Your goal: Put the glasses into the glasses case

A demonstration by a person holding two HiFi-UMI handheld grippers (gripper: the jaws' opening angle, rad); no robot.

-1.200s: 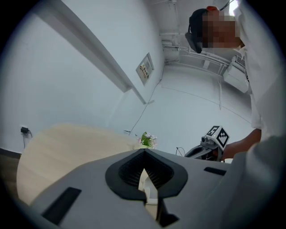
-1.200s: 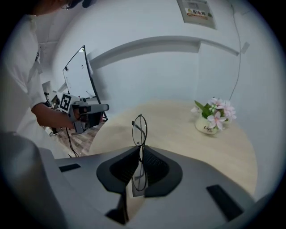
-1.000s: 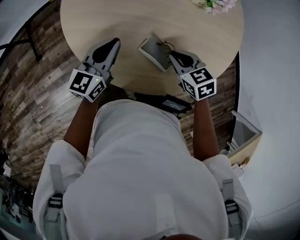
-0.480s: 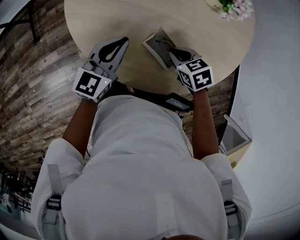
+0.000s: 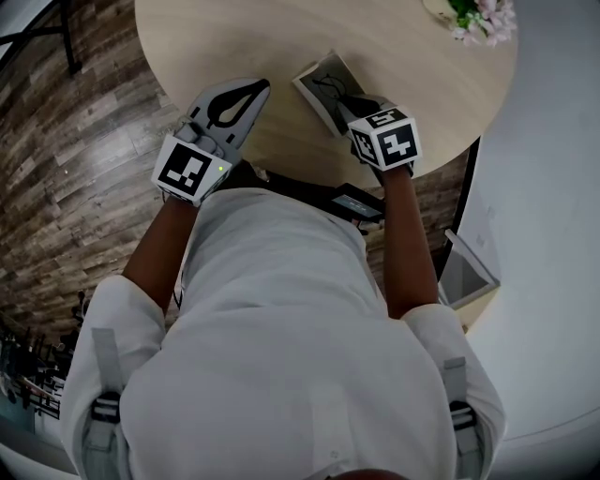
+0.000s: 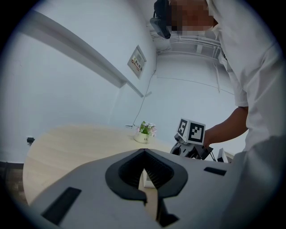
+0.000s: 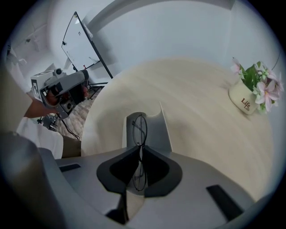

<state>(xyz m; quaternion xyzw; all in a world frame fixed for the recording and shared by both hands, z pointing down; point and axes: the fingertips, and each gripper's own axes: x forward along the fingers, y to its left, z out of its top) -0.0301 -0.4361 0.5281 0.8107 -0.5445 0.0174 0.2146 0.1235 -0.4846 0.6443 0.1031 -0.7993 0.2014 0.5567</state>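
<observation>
The grey glasses case [image 5: 322, 77] lies open on the round wooden table [image 5: 281, 37]. My right gripper [image 5: 349, 101] hangs over the case's near end, shut on thin black wire-frame glasses [image 7: 139, 126]. In the right gripper view the jaws pinch the frame at its bridge [image 7: 139, 150], one lens above them and one below. The case's open tray [image 7: 156, 134] lies right under the glasses. My left gripper [image 5: 262, 87] hovers over the table to the left of the case, shut with nothing in it. In the left gripper view its tips [image 6: 144, 154] meet.
A small pot of pink flowers [image 5: 476, 13] stands at the table's far right edge. The table's near edge runs just in front of the person's body. A light box [image 5: 469, 277] sits on the wood floor at the right. A whiteboard [image 7: 82, 42] stands beyond the table.
My right gripper has carried the glasses forward, further over the open case. The left gripper has edged forward a little too.
</observation>
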